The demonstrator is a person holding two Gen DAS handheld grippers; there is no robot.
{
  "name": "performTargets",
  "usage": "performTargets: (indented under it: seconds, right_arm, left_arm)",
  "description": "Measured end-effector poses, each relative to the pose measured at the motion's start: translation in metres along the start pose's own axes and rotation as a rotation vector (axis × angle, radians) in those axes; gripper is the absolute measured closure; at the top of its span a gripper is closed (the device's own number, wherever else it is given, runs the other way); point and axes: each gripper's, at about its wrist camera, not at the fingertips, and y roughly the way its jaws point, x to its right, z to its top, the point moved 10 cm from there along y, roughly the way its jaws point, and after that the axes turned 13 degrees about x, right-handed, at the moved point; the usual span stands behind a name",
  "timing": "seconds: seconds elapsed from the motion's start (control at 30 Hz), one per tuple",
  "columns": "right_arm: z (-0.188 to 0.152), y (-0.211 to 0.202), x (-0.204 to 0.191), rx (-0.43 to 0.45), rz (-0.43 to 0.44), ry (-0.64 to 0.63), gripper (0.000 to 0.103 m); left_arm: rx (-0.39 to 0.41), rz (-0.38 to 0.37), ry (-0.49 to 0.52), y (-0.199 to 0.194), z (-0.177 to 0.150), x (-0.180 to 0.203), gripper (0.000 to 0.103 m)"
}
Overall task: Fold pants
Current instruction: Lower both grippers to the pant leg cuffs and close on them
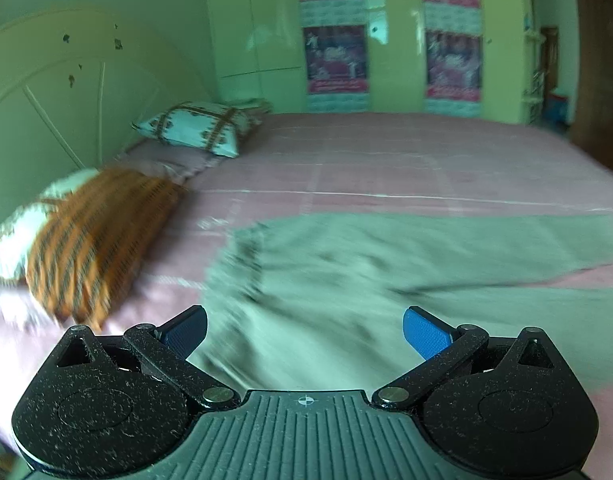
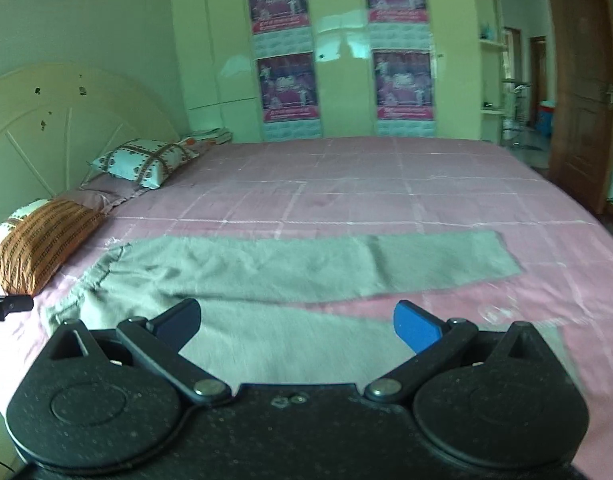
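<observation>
Grey-green pants lie flat and spread on the pink bedspread, waistband to the left, both legs stretching right and split apart. In the left wrist view the pants are blurred, with the waistband just ahead of my left gripper. The left gripper is open and empty, above the waist area. My right gripper is open and empty, hovering over the near leg. Part of the left gripper shows at the left edge of the right wrist view.
An orange striped pillow and a patterned white pillow lie by the cream headboard on the left. Wardrobe doors with posters stand behind the bed. A brown door is open on the right.
</observation>
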Motion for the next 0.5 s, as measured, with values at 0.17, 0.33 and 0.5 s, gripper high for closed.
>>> performTargets:
  seconds: [0.17, 0.33, 0.5]
  right_arm:
    - [0.007, 0.101, -0.006, -0.054, 0.047, -0.085, 0.022]
    - [-0.003, 0.203, -0.003, -0.123, 0.058, -0.147, 0.034]
    - [-0.012, 0.289, 0.009, -0.152, 0.059, -0.192, 0.037]
  left_arm:
    - [-0.096, 0.062, 0.026, 0.124, 0.002, -0.049, 0.02]
    - [-0.185, 0.065, -0.044, 0.226, -0.013, -0.076, 0.033]
    - [-0.239, 0.058, -0.04, 0.301, -0.029, -0.085, 0.033]
